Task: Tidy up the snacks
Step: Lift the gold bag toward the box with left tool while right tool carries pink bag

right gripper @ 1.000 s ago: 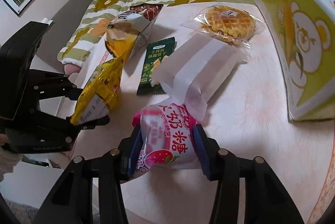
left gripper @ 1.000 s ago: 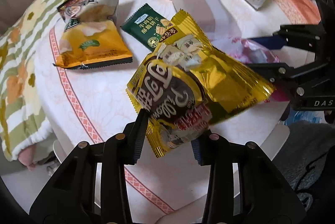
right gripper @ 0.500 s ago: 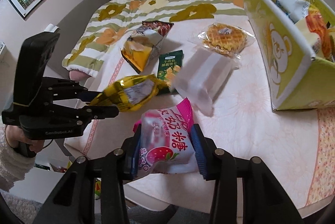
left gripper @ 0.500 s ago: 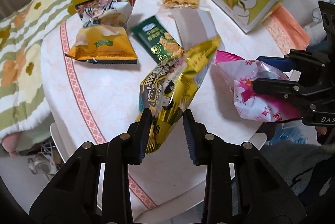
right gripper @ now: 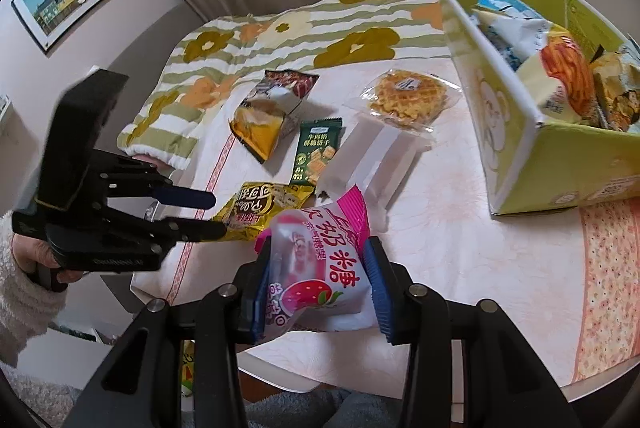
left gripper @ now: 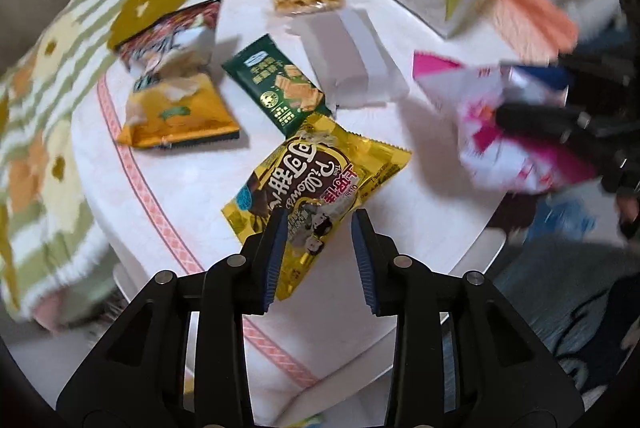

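Observation:
My left gripper (left gripper: pixel 318 224) is open, its jaws apart on either side of the near end of a gold snack bag (left gripper: pixel 316 180) that lies flat on the table. The bag also shows in the right wrist view (right gripper: pixel 264 204), with the left gripper (right gripper: pixel 208 214) at its left end. My right gripper (right gripper: pixel 316 268) is shut on a pink and white strawberry candy bag (right gripper: pixel 320 272) and holds it above the table's near edge. The candy bag shows blurred in the left wrist view (left gripper: pixel 504 132). A green and yellow box (right gripper: pixel 532 132) holding several snacks stands at the right.
On the table lie a yellow chip bag (right gripper: pixel 266 112), a dark green cracker pack (right gripper: pixel 316 156), a white pouch (right gripper: pixel 376 160) and a wrapped waffle (right gripper: pixel 406 96). A flowered cloth (right gripper: pixel 248 44) covers the far side. The table's edge (right gripper: pixel 280 372) is near.
My left gripper has opened and the gold bag, held up before, now lies flat on the table. My right gripper has lifted the pink candy bag higher and back.

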Available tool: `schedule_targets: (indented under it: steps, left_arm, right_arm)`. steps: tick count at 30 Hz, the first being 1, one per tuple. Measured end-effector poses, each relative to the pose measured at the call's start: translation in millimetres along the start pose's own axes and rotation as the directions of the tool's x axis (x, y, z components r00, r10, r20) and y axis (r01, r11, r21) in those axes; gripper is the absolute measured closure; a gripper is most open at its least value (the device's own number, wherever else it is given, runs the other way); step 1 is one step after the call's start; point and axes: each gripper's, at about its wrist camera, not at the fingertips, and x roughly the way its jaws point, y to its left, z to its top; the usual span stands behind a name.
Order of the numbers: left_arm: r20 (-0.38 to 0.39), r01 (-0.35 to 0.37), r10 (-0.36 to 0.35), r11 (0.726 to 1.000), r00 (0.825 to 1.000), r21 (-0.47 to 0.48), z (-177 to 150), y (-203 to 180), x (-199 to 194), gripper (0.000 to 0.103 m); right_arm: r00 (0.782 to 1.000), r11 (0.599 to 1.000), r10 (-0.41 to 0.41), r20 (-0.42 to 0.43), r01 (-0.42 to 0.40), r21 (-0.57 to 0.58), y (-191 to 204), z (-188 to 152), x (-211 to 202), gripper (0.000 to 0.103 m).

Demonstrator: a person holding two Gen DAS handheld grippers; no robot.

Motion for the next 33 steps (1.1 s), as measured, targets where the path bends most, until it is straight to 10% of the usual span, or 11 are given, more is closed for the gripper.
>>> schedule_targets:
  steps: [3,11,20,22,33]
  left_arm:
    - [-0.041,-0.061,0.066,0.991,0.997,0.117,8,-9,6,0.001]
    - [-0.086,-0.156,0.201,0.915,0.976,0.372,18,-35,38,0.001]
    - [-0.203,0.052,0.019,0.939,0.979,0.340,43,-20,66,0.002]
    - [-0.230,0.094,-0.019,0.942,0.973,0.321,47,-16,70,0.022]
    - [-0.202,0.075,-0.021,0.962,0.979,0.263,39,-14,57,0.041]
  right_arm:
    - [1.000,1.000,-0.006,0.017,0.006,0.018,-3,1,-5,0.064]
    - [0.999,0.997,-0.025,0.029,0.023,0.072,-20,-3,-9,0.064]
    - [0.999,0.991,-0.041,0.026,0.038,0.127,-39,-3,-5,0.064]
    - [0.999,0.990,-0.042,0.023,0.038,0.133,-42,-3,-5,0.064]
    - [0.998,0.993,-0.045,0.041,0.040,0.113,-38,3,-16,0.064]
